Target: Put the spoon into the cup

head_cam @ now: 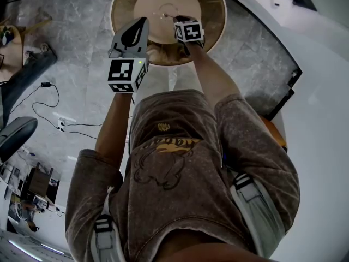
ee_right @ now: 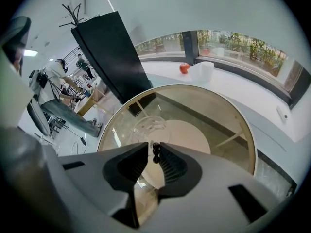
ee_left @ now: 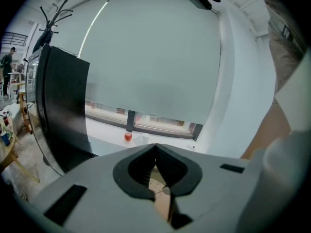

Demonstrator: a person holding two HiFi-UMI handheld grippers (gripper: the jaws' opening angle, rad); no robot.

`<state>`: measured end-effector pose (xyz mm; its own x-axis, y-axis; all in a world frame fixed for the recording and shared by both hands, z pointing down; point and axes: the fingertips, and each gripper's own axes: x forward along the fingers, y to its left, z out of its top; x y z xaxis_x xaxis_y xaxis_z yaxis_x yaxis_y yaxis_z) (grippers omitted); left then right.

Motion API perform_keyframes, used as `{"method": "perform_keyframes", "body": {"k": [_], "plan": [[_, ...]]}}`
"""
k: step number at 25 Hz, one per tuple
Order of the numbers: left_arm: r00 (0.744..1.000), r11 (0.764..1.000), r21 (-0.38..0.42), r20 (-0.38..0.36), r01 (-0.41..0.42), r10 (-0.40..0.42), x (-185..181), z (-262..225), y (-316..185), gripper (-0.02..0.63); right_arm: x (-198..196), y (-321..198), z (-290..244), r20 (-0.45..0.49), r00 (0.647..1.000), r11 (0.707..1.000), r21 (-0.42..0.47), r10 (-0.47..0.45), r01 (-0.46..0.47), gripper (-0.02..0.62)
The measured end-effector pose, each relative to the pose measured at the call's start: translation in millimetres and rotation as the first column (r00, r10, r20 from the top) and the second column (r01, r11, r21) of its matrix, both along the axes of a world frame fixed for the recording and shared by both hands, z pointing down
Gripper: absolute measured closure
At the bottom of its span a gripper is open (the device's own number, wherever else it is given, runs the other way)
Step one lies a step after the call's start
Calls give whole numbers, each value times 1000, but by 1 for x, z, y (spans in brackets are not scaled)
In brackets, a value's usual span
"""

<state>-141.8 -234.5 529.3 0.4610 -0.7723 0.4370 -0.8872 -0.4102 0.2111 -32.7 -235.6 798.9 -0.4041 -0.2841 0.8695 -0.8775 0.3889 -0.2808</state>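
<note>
A clear glass cup (ee_right: 149, 126) stands on the round glass table (ee_right: 233, 115), just ahead of my right gripper (ee_right: 155, 149). The dark, beaded end of the spoon (ee_right: 155, 152) sits upright between that gripper's jaws. It lies against the right pad, and a thin sliver of light shows on its left side, so the jaws stand slightly open. In the head view the right gripper (head_cam: 180, 19) points steeply down over the table (head_cam: 212, 15), beside the cup (head_cam: 165, 11). My left gripper (head_cam: 140, 27) hovers at the table's near left edge. Its jaws (ee_left: 155, 148) meet at the tips with nothing between them.
A red apple (ee_right: 184, 68) and a white cup (ee_right: 206, 68) rest on the window ledge behind the table. A tall black panel (ee_right: 114, 57) stands at the left. People stand far off at the left (ee_right: 53, 81). A cable (head_cam: 49, 105) lies on the floor.
</note>
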Motion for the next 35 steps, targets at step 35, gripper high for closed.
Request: {"method": "perform_keyframes", "body": {"k": [35], "plan": [[997,999,-26,-66,-43,41,21,-24,13,589,23,-2,-101,157,987,988,153,-19,-6,577]]}}
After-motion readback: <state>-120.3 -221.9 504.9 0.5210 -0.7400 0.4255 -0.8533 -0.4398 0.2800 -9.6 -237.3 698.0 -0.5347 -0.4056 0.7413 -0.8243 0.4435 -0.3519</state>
